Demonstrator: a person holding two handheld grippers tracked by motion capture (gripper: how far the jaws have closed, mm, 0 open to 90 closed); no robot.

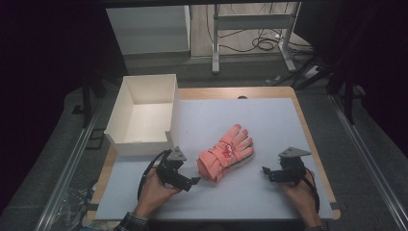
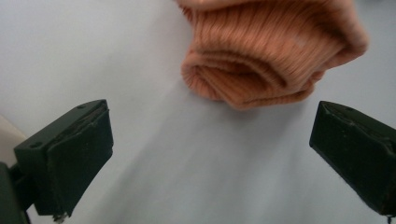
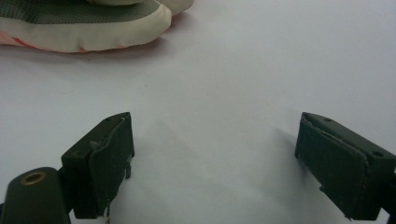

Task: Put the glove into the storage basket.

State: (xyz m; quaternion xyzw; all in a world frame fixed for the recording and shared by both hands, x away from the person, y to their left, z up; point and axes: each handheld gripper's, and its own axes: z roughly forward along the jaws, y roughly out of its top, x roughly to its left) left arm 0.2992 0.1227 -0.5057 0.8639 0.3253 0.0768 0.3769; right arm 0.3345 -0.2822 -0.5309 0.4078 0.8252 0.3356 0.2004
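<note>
A pink glove (image 1: 226, 153) lies on the pale mat in the middle of the table, fingers pointing away and to the right. Its ribbed cuff (image 2: 266, 60) faces my left gripper (image 1: 193, 182), which sits just left of it, open and apart from the cloth. In the left gripper view the jaws (image 2: 210, 154) stand wide with bare mat between them. My right gripper (image 1: 267, 174) rests to the right of the glove, open, pointing toward it. In the right gripper view its jaws (image 3: 215, 158) hold nothing, and the glove's pale padded edge (image 3: 93, 28) lies farther off at the upper left.
A white open box (image 1: 144, 143) stands at the table's far left, just beyond my left gripper. The pale mat (image 1: 260, 120) covers most of the wooden table (image 1: 315, 144). Table legs and cables lie on the floor beyond the far edge.
</note>
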